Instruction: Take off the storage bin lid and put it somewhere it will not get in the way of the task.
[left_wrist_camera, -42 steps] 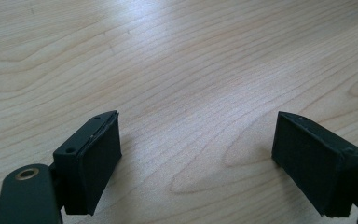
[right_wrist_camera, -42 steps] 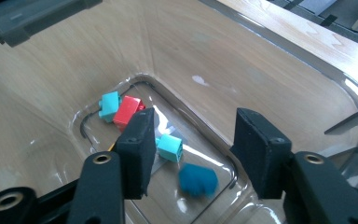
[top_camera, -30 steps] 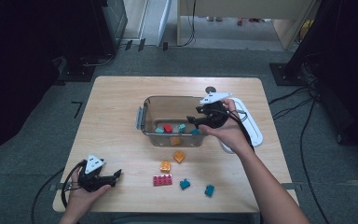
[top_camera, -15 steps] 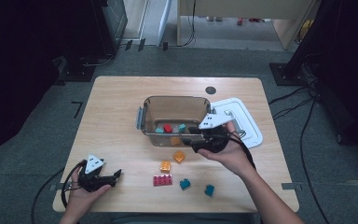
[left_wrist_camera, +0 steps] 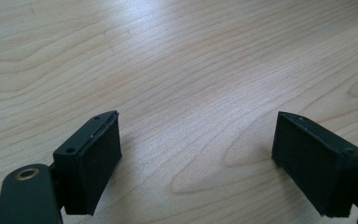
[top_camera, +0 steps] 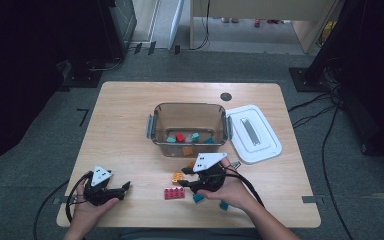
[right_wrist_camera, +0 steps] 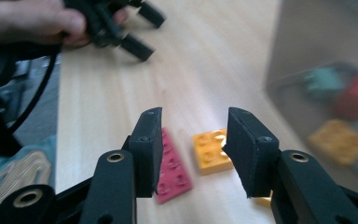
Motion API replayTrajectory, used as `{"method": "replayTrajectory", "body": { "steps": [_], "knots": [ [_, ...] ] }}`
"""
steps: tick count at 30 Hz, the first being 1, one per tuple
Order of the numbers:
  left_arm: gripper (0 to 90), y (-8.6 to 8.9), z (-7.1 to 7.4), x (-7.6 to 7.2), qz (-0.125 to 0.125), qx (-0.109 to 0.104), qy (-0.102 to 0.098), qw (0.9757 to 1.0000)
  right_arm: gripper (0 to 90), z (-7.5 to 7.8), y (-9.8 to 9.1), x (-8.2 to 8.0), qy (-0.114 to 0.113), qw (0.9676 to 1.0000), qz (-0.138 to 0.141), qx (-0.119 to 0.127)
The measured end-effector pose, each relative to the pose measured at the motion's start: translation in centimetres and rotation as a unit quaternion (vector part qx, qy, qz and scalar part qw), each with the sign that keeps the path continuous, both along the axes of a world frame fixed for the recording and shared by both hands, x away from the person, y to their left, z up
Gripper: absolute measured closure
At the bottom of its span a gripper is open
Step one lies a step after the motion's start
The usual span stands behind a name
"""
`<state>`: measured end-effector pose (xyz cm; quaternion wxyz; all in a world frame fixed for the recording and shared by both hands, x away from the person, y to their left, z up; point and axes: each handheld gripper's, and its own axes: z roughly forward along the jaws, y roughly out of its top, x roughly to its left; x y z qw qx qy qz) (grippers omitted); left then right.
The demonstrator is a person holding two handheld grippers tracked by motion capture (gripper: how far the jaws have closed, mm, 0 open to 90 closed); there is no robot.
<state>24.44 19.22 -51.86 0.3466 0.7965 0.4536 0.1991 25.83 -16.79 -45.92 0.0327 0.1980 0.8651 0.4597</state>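
Observation:
My right gripper (top_camera: 185, 182) hovers low over the loose bricks in front of the clear container (top_camera: 189, 107). Its jaws have just been closing, but they still stand apart and press on nothing. In the right gripper view, an orange brick (right_wrist_camera: 209, 151) shows through the gap of the right gripper (right_wrist_camera: 193, 140), lying on the table just past the tips. A red brick (right_wrist_camera: 172, 165) lies beside it, partly behind the left jaw. From above, the orange brick (top_camera: 178, 176) and red brick (top_camera: 174, 193) sit just left of the tips. My left gripper (top_camera: 122, 189) rests open on the table at the near left, and bare wood lies between the tips of the left gripper (left_wrist_camera: 196, 149).
The container holds a red brick (top_camera: 180, 137), an orange brick (top_camera: 187, 150) and teal ones. Its white lid (top_camera: 254, 132) lies flat to its right. Two teal bricks (top_camera: 198, 198) (top_camera: 223, 205) lie under my right hand near the front edge.
My right gripper came from above the container toward the near edge and down to the loose bricks, and its jaws have narrowed. The left gripper has stayed where it was.

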Motion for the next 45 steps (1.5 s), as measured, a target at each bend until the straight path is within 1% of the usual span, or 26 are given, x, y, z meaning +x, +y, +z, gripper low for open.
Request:
{"method": "replayTrajectory", "body": {
  "steps": [3,4,6,8,10,12,13,18,23,25,27,29,30,37,40,41,45],
  "knots": [
    [15.5,0.0,0.0,0.0,0.000,0.000,0.000,1.0000,56.2,-1.2,0.4,-0.1,0.008,0.9998,0.016,-0.002],
    [15.4,0.0,0.0,0.0,0.000,0.000,0.000,1.0000,56.0,-1.7,0.5,-0.1,0.009,0.9997,0.024,-0.003],
    [15.5,0.0,0.0,0.0,0.000,0.000,0.000,1.0000,56.2,-2.3,0.8,-0.2,0.017,0.9992,0.037,-0.004],
    [15.5,0.0,0.0,0.0,0.000,0.000,0.000,1.0000,57.1,-2.9,1.1,-0.2,0.018,0.9986,0.048,-0.011],
    [15.5,0.0,0.0,0.0,0.000,0.000,0.000,1.0000,57.6,-3.5,1.4,-0.4,0.015,0.9981,0.053,-0.026],
    [15.5,0.0,0.0,0.0,0.000,0.000,0.000,1.0000,57.9,-3.8,1.6,-0.4,0.012,0.9975,0.060,-0.036],
    [15.5,0.0,0.0,0.0,0.000,0.000,0.000,1.0000,57.6,-4.1,1.8,-0.4,0.008,0.9971,0.062,-0.045],
    [15.5,0.0,0.0,0.0,0.000,0.000,0.000,1.0000,55.5,-4.7,2.2,-0.4,-0.005,0.9958,0.059,-0.070],
    [15.5,0.0,0.0,0.0,0.000,0.000,0.000,1.0000,55.0,-5.2,2.4,-0.3,-0.011,0.9944,0.058,-0.087],
    [15.5,0.0,0.0,0.0,0.000,0.000,0.000,1.0000,55.1,-5.3,2.5,-0.4,-0.017,0.9934,0.060,-0.096],
    [15.5,0.0,0.0,0.0,0.000,0.000,0.000,1.0000,55.4,-5.3,2.5,-0.4,-0.020,0.9933,0.061,-0.096],
    [15.5,0.0,0.0,0.0,0.000,0.000,0.000,1.0000,57.2,-5.3,2.5,-0.4,-0.023,0.9931,0.060,-0.098],
    [15.5,0.0,0.0,0.0,0.000,0.000,0.000,1.0000,59.0,-5.3,2.4,-0.5,-0.028,0.9929,0.062,-0.098],
    [15.5,0.0,0.0,0.0,0.000,0.000,0.000,1.0000,60.1,-5.4,2.4,-0.7,-0.030,0.9928,0.065,-0.095],
    [15.5,0.0,0.0,0.0,0.000,0.000,0.000,1.0000,60.2,-5.2,2.2,-0.7,-0.026,0.9937,0.066,-0.086],
    [15.5,0.0,0.0,0.0,0.000,0.000,0.000,1.0000,60.2,-5.0,2.1,-0.6,-0.022,0.9944,0.066,-0.080],
    [15.4,0.0,0.0,0.0,0.000,0.000,0.000,1.0000,60.2,-4.1,1.6,-0.4,-0.019,0.9959,0.060,-0.065]
  ]
}}
